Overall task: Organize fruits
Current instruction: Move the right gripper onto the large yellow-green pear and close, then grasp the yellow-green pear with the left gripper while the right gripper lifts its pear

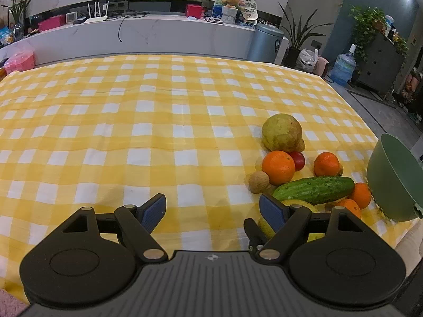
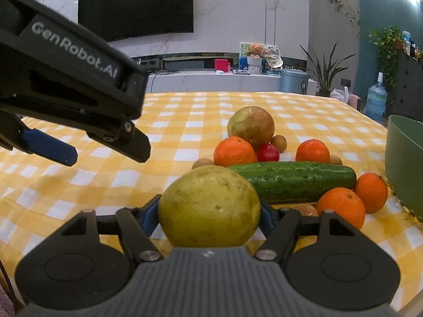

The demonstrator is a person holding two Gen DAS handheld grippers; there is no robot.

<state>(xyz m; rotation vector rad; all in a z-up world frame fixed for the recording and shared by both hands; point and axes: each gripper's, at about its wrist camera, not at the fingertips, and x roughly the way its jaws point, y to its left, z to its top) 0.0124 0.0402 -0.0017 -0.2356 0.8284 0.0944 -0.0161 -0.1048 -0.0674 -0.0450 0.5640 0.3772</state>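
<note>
My right gripper (image 2: 210,211) is shut on a large yellow-green round fruit (image 2: 208,206), low over the yellow checked cloth (image 2: 79,179). Behind it lie a cucumber (image 2: 293,182), several oranges (image 2: 234,151), a second yellow-green fruit (image 2: 251,126), a red fruit (image 2: 267,152) and small brown fruits (image 2: 202,162). A green bowl (image 2: 403,163) stands at the right. My left gripper (image 1: 212,210) is open and empty above bare cloth, left of the pile; it also shows in the right wrist view (image 2: 105,150). The cucumber (image 1: 314,190) and bowl (image 1: 391,182) show in the left wrist view.
The table's right edge (image 1: 370,129) drops to the floor just past the bowl. The wide left and far part of the cloth (image 1: 132,121) holds nothing. Beyond the table are a white counter (image 1: 158,31), a bin (image 1: 265,42) and plants.
</note>
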